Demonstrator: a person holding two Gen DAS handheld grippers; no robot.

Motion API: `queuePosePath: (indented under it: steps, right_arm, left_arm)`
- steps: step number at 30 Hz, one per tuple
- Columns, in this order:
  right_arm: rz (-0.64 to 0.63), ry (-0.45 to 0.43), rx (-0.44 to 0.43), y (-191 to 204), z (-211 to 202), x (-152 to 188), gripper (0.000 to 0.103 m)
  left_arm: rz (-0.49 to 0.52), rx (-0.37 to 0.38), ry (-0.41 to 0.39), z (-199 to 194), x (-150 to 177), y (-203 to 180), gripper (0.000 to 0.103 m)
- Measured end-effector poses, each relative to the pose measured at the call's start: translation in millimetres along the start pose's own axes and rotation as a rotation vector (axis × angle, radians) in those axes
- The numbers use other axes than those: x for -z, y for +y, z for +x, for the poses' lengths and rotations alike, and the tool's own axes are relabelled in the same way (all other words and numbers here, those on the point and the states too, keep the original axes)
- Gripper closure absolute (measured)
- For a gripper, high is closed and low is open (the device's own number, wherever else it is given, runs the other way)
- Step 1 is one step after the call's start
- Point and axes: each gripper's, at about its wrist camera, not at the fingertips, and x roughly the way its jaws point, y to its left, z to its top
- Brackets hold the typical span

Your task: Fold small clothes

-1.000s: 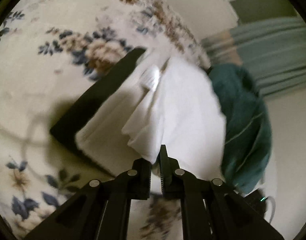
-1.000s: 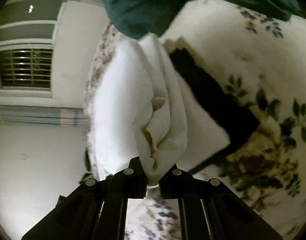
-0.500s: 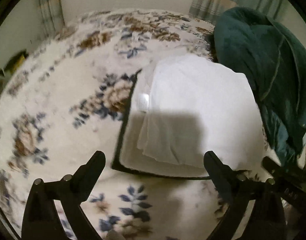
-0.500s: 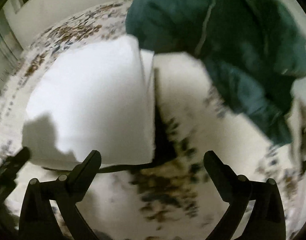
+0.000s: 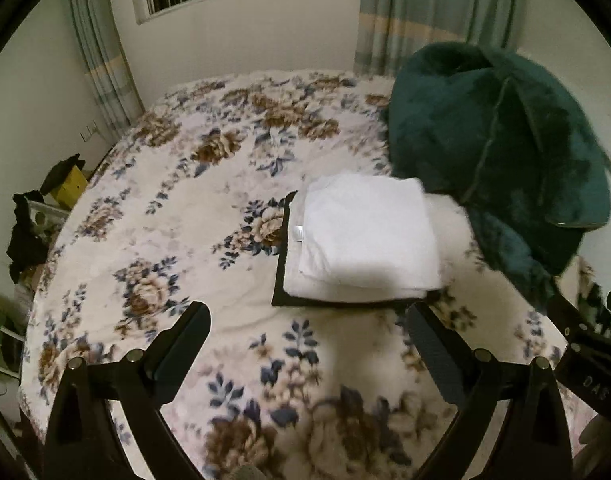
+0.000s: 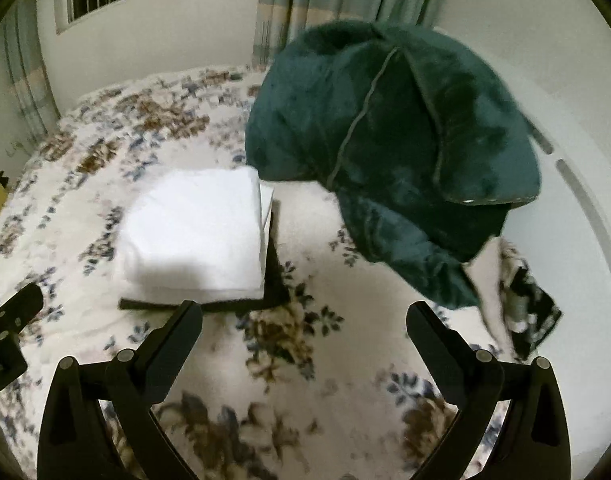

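Observation:
A white folded garment (image 5: pixel 365 236) (image 6: pixel 197 232) lies on top of a stack whose bottom layer is a black folded piece (image 5: pixel 279 276) (image 6: pixel 273 276), on the floral bedspread (image 5: pixel 185 220) (image 6: pixel 285 340). My left gripper (image 5: pixel 309 340) hangs open above and in front of the stack, nothing between its fingers. In the right wrist view my right gripper (image 6: pixel 305 336) is open too, held high to the stack's right, empty. Part of the other gripper shows at each view's edge.
A dark green plush blanket (image 5: pixel 497 152) (image 6: pixel 393 160) is heaped right behind the stack. A window and curtains (image 5: pixel 417 8) stand beyond the bed. Dark clutter and a yellow box (image 5: pixel 67 184) sit at the bed's left side. A patterned cloth (image 6: pixel 525 308) lies at the right edge.
Both grippers were shut on the white garment; they let go, opened wide and rose well above the bed. The white garment now lies flat on the stack.

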Motion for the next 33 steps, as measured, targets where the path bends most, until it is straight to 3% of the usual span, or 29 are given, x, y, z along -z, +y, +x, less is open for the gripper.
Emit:
queuePosePath:
  steps: [7, 15, 24, 33]
  right_arm:
    - [0.02, -0.116, -0.01, -34.6, -157.8, 26.4, 0.0]
    - [0.012, -0.219, -0.047, -64.7, -298.5, 62.6, 0.0]
    - [0.008, -0.299, -0.081, -83.7, -381.9, 90.0, 0.0]
    - [0.001, -0.331, -0.113, -86.9, -407.5, 97.3, 0.0]
  left_arm:
    - [0.007, -0.011, -0.078, -131.0, 26.5, -5.3, 0.002]
    - [0.017, -0.007, -0.147, -232.5, 54.5, -6.3, 0.002]
    - [0.016, -0.005, -0.204, -293.5, 81.2, -5.7, 0.002]
    - [0.014, -0.016, -0.246, -318.4, 92.6, -7.5, 0.002]
